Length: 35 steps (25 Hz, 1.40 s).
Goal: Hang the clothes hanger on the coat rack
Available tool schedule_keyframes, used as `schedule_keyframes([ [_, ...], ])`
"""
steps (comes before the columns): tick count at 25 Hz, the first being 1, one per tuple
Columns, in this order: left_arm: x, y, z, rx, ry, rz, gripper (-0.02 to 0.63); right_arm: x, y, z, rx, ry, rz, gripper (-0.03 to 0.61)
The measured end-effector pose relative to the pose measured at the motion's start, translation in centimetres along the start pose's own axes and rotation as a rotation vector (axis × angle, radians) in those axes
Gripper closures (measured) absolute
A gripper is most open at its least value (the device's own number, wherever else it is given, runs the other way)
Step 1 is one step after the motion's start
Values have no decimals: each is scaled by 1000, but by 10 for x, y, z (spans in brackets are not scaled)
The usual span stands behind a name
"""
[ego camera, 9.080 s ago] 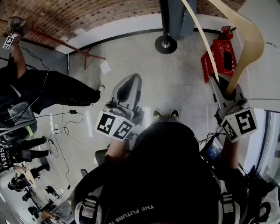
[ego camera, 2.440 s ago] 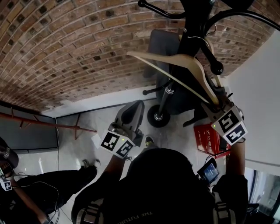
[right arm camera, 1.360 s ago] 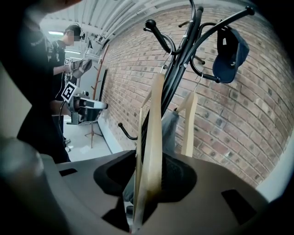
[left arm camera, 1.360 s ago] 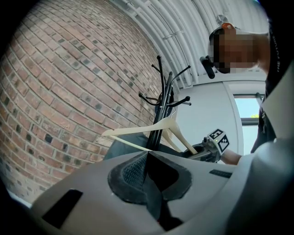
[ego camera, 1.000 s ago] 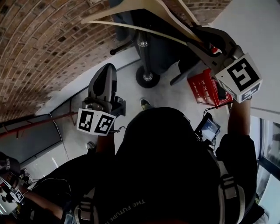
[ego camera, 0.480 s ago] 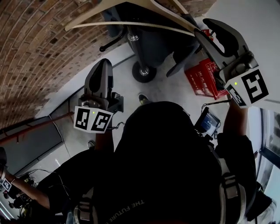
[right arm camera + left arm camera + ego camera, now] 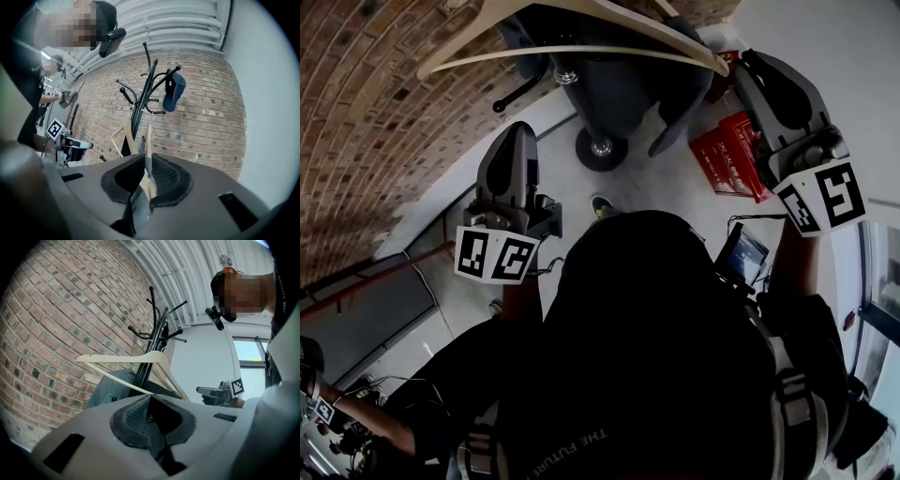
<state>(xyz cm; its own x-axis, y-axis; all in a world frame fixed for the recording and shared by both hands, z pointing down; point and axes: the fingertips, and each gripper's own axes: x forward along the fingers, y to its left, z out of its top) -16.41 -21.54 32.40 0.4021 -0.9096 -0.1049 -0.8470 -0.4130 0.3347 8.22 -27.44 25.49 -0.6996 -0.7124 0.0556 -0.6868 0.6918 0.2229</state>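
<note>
**A:** Where is the clothes hanger [image 7: 122, 358]?

**B:** Up on the coat rack [image 7: 600, 148]. It is pale wood, hanging roughly level by the black pole, in front of the brick wall [image 7: 375, 141]. Its hook is lost among the rack's dark arms, so I cannot tell which arm carries it. A grey garment [image 7: 112, 383] hangs on the same rack, just behind and below the hanger.

**A:** And the right tool [image 7: 144, 169]?

**B:** Its jaws have just been closing, and they stand nearly together with a thin slit between the pads. Nothing is pinched — the hanger's wood only shows through the slit, out past the tips. In the head view the tool sits just beside the hanger's right end, pointing about level.

**A:** The left tool [image 7: 149, 404]?

**B:** Its jaws are pressed together and hold nothing. In the head view it sits below the hanger's left half, apart from it, and it points toward the rack.

**A:** Anything else down there?

**B:** A red box [image 7: 727, 155] lies on the floor [image 7: 661, 183] — near the rack's round base.
</note>
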Motion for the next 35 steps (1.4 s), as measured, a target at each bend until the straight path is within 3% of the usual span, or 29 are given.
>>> schedule_keyframes([
  [8,6,-7,-4,4,9,-8,594,-8,-16,-14,105,-11,-70,549],
  [35,0,17,2,-11,11,-8,594,17,10,-24,37,76,-50,558],
])
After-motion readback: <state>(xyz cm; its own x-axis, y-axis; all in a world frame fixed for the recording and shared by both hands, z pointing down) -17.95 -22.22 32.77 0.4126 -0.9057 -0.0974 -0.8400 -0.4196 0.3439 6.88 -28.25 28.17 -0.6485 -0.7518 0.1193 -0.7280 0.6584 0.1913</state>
